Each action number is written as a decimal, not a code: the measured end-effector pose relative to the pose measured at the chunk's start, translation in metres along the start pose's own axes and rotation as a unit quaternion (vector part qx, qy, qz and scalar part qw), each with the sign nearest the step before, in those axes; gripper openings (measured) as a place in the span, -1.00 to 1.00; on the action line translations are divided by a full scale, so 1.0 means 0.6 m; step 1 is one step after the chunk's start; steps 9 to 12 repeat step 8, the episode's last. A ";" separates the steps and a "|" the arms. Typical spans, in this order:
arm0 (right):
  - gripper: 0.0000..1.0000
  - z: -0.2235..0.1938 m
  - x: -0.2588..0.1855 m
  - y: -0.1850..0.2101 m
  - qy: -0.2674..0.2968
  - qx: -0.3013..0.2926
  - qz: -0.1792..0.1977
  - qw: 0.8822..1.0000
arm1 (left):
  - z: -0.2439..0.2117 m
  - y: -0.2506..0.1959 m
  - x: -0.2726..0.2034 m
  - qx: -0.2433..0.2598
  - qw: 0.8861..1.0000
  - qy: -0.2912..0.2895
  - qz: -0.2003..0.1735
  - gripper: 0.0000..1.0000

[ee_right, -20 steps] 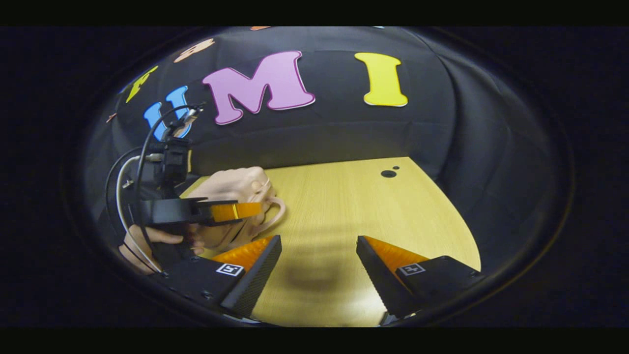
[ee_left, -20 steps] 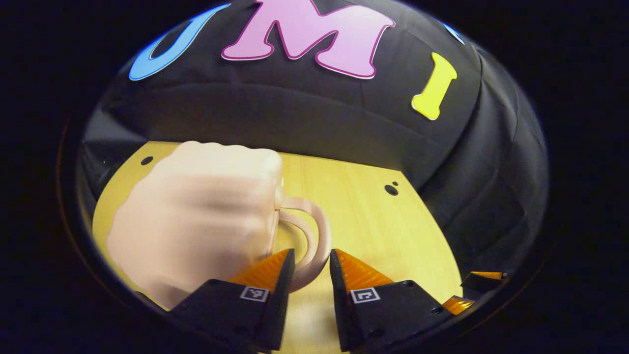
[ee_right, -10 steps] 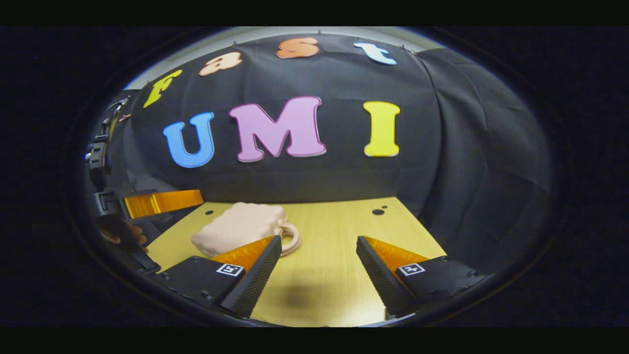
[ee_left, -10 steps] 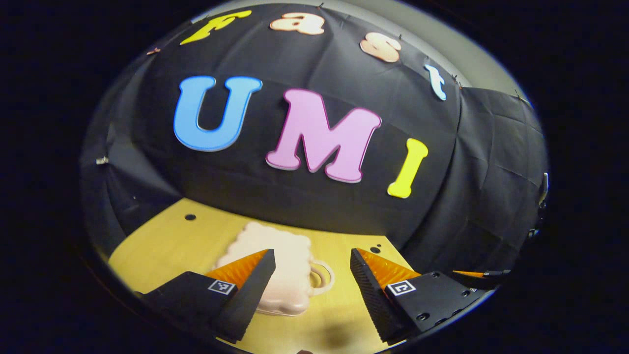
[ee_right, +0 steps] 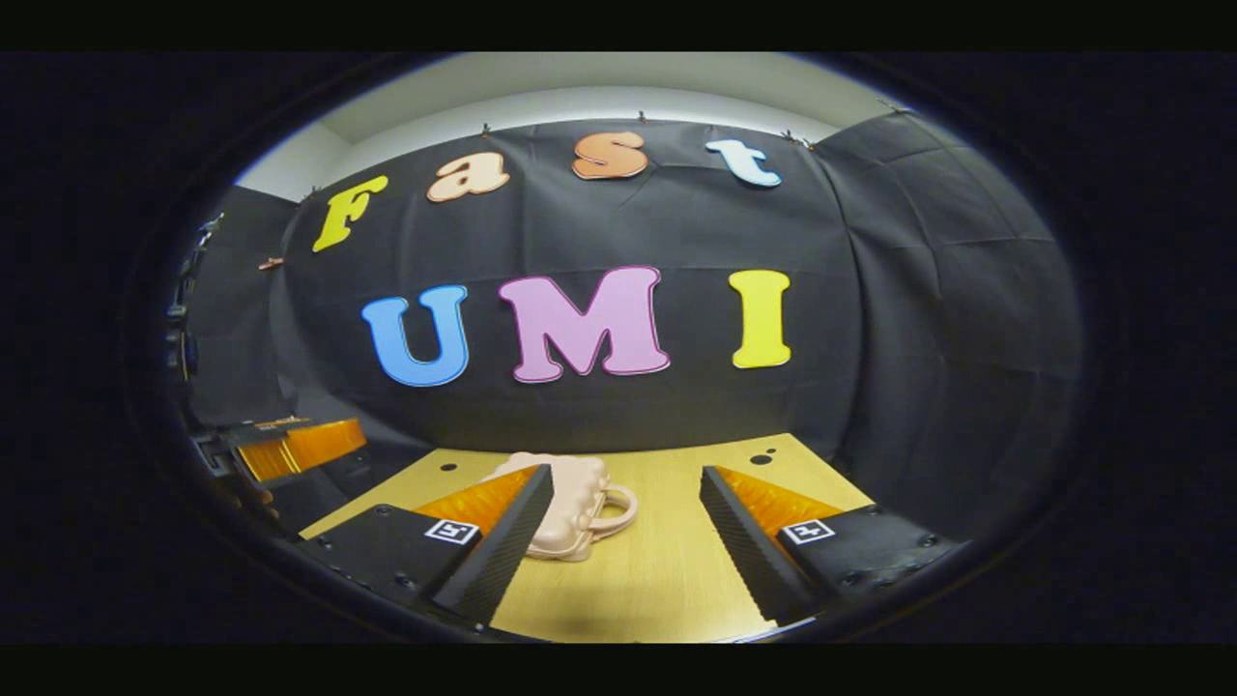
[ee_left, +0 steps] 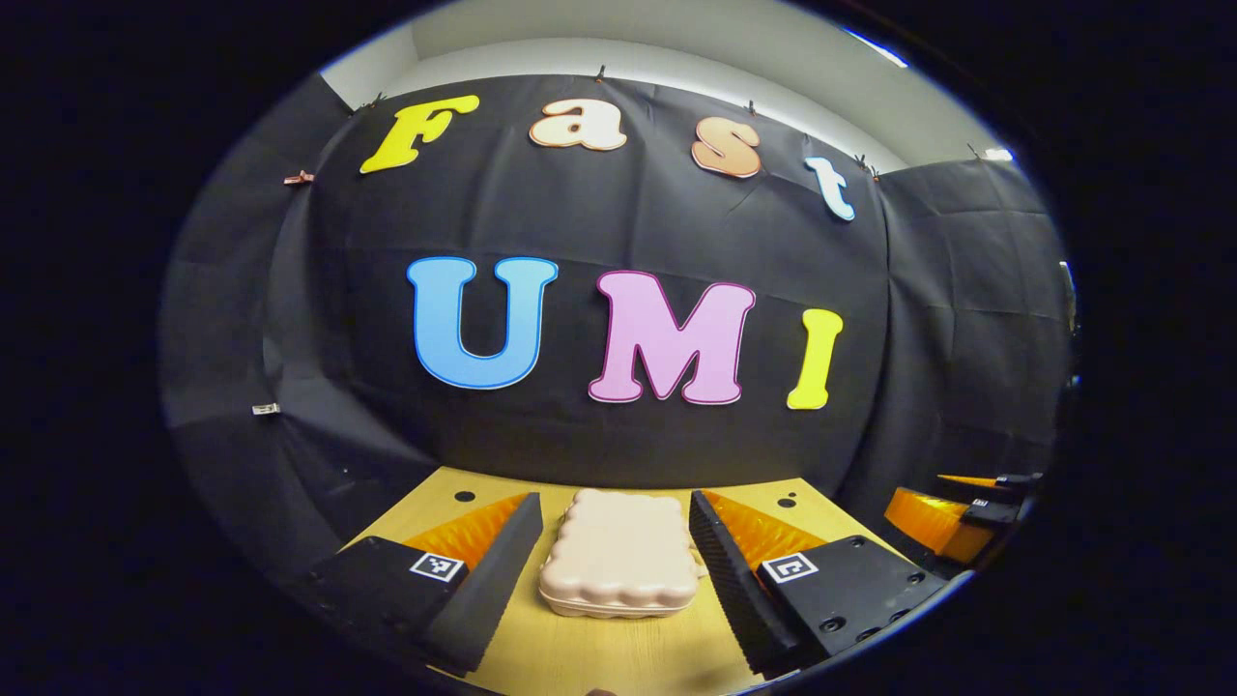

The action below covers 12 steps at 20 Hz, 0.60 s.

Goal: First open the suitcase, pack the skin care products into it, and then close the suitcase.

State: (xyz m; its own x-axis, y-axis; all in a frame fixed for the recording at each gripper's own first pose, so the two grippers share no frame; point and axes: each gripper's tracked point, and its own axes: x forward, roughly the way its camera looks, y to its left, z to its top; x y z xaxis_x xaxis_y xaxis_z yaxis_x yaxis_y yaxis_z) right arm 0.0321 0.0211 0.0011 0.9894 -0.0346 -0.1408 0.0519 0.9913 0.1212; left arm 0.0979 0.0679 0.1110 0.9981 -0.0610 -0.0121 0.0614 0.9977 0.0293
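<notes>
Suitcase closed on table, task looks finished or nearly.
Pink suitcase (ee_left: pixel 618 556) lies flat, lid down, on wooden table (ee_left: pixel 599 657); no skin care products in sight, probably packed inside. Left gripper (ee_left: pixel 614 570) fingers spread apart, holding nothing; right gripper (ee_right: pixel 626 541) likewise spread, suitcase handle (ee_right: pixel 618 510) untouched.

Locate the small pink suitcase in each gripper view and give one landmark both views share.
Left gripper view: the pink suitcase lies closed on the wooden table, low centre, between that gripper's fingers.
Right gripper view: it sits low, left of centre, partly behind the left finger, its handle pointing right.
Shared landmark: the pair of dark holes in the table's far right corner.
</notes>
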 end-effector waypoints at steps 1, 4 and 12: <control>0.94 -0.009 -0.007 0.001 0.008 -0.003 -0.003 1.000 | -0.030 0.008 -0.008 -0.001 1.000 0.022 0.001 0.92; 0.94 -0.018 -0.015 0.014 0.013 -0.005 -0.003 1.000 | -0.058 0.022 -0.021 -0.010 0.999 0.042 0.003 0.92; 0.94 -0.018 -0.020 0.031 0.013 -0.001 0.011 1.000 | -0.042 0.045 -0.032 0.003 1.000 0.024 0.020 0.92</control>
